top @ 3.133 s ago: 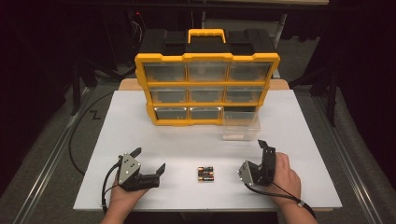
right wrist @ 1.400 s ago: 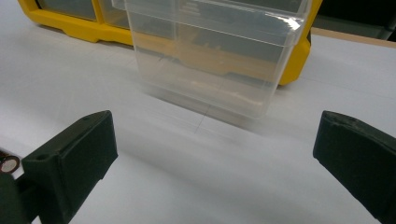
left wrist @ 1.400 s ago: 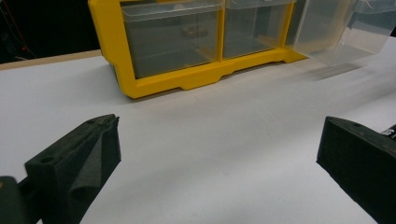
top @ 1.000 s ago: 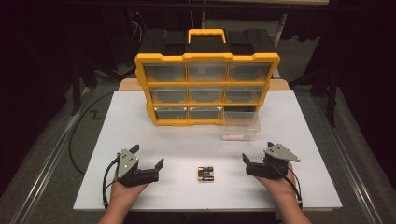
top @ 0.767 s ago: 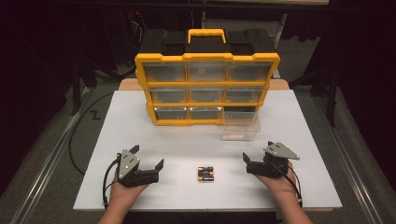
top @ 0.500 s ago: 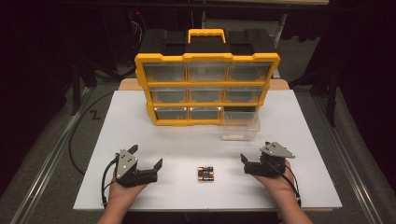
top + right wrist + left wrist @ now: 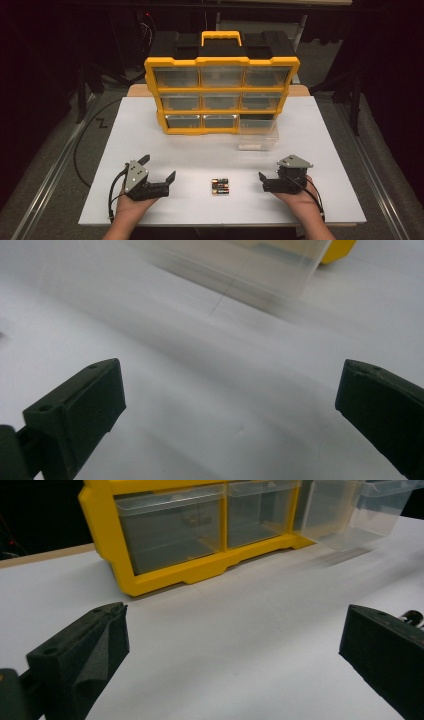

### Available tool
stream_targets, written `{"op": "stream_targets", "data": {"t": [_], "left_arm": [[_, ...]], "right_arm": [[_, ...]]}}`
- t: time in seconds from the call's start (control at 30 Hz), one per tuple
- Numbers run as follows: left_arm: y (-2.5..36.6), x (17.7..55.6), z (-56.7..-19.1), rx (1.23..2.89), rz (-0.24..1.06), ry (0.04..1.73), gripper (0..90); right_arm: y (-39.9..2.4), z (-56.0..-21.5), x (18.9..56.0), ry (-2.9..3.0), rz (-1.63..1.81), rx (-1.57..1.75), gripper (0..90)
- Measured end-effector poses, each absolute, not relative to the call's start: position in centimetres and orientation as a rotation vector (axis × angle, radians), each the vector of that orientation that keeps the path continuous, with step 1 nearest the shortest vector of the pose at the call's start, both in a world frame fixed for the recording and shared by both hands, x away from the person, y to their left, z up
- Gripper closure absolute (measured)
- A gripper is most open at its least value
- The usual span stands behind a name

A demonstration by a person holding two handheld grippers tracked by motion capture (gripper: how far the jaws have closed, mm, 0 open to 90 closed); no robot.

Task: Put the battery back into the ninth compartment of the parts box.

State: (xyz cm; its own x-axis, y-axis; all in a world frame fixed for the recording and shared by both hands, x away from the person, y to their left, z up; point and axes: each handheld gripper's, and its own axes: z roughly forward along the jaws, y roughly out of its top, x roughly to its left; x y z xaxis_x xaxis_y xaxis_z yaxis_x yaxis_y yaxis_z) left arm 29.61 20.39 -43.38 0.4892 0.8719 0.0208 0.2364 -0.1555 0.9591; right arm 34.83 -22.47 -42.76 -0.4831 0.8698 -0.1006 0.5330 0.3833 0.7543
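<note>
Batteries: small cluster on white tabletop, between left hand-held gripper and right hand-held gripper, apart from both. Jaws of each wide open, empty. Yellow drawer organizer behind.

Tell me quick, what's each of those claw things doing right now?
Left gripper: open, holding nothing, resting on the table.
Right gripper: open, holding nothing, beside the batteries.

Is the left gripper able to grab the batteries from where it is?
Probably yes. The left gripper is open, and the batteries lie to its right on the white table, with only bare tabletop between them. The right gripper sits on the batteries' other side, out of the path.
</note>
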Motion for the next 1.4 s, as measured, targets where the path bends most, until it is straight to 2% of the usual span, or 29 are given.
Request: {"op": "stream_targets", "data": {"t": [0.77,1.4], "left_arm": [[20.1,29.7,-43.5,1.674,0.731,0.947,0.1],[20.1,29.6,-43.5,1.678,0.718,0.942,0.1]], "right_arm": [[-22.8,-41.4,36.0,2.348,0.749,1.279,1.1],[-21.2,-40.9,36.6,2.669,0.616,1.045,1.1]]}}
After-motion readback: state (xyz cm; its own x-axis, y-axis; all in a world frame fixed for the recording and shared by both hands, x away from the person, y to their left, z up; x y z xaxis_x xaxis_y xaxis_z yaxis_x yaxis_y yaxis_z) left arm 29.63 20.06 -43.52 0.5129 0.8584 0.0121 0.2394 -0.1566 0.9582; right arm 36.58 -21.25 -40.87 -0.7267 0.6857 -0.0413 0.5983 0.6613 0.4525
